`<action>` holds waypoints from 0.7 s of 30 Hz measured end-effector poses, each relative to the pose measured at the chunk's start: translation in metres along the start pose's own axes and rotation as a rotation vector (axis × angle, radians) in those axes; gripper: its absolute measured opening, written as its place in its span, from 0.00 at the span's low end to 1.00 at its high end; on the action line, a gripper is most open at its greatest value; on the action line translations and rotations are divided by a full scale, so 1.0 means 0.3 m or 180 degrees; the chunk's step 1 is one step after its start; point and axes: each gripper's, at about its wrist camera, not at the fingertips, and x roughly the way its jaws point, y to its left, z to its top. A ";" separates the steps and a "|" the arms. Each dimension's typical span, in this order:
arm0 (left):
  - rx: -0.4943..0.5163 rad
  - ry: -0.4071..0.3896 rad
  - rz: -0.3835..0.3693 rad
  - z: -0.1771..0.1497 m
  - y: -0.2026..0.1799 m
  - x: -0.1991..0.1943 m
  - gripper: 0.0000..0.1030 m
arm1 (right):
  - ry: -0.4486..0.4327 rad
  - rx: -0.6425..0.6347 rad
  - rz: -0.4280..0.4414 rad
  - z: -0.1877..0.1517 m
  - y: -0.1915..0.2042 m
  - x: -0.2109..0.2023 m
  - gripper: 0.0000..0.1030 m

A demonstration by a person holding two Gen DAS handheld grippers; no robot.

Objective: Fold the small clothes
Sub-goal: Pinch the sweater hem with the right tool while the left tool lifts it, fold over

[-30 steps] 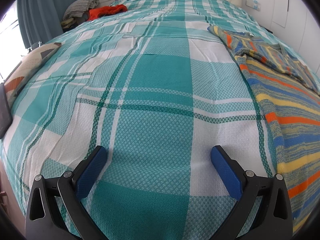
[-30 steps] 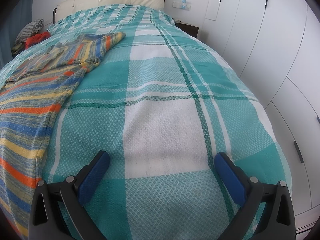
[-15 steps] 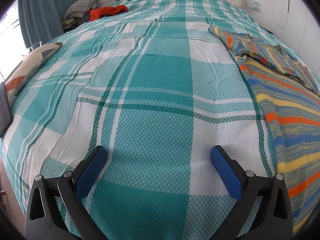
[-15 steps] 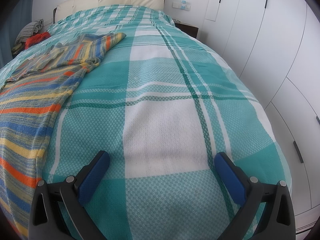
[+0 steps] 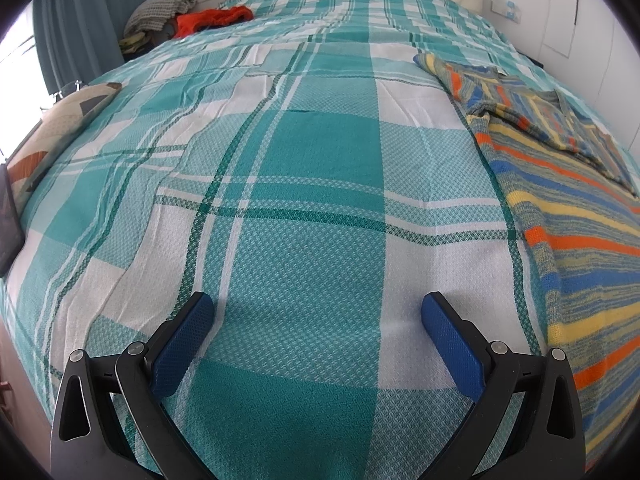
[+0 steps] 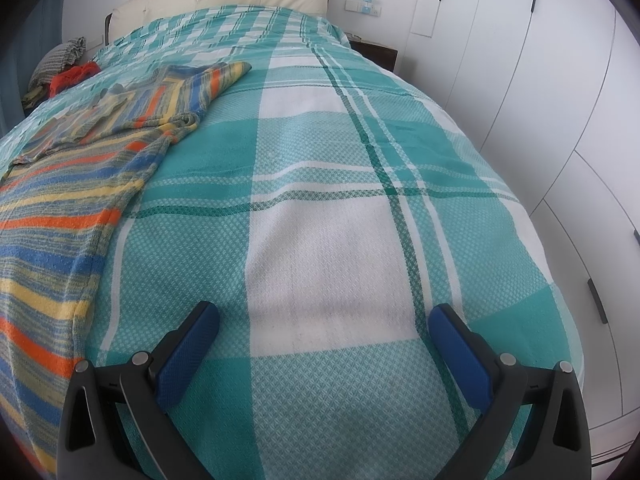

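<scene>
Your left gripper [image 5: 318, 306] and right gripper [image 6: 324, 316] hover with jaws apart, holding nothing. The striped garment [image 5: 568, 216] lies between them, long axis running from the bed [image 6: 340, 208]'s foot edge toward the headboard; both sit about equally near.

Striped knit garment [image 5: 568, 216], bands of blue, yellow, orange and grey-green. Spread flat on the bedcover, unfolded. Occupies right side of frame in left view, left side [image 6: 60, 216] in right view. Sleeve angled toward upper centre, end lying flat. Slight bunching where sleeve meets body. Near end runs off the frame edge.
</scene>
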 end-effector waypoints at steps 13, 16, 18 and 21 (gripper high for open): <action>0.0437 0.0921 -0.0836 -0.325 -0.250 -0.243 0.62 | 0.1625 -0.0252 0.1528 -0.126 0.155 -0.296 0.89; 0.0608 0.0943 -0.0751 -0.326 -0.304 -0.249 0.05 | 0.1861 -0.0136 0.1608 -0.198 0.208 -0.269 0.11; 0.0434 0.1033 -0.0879 -0.298 -0.286 -0.251 0.04 | 0.1857 0.0039 0.1607 -0.204 0.201 -0.249 0.05; 0.0060 0.1201 -0.1222 -0.228 -0.228 -0.249 0.04 | 0.1771 0.0405 0.1810 -0.162 0.150 -0.259 0.05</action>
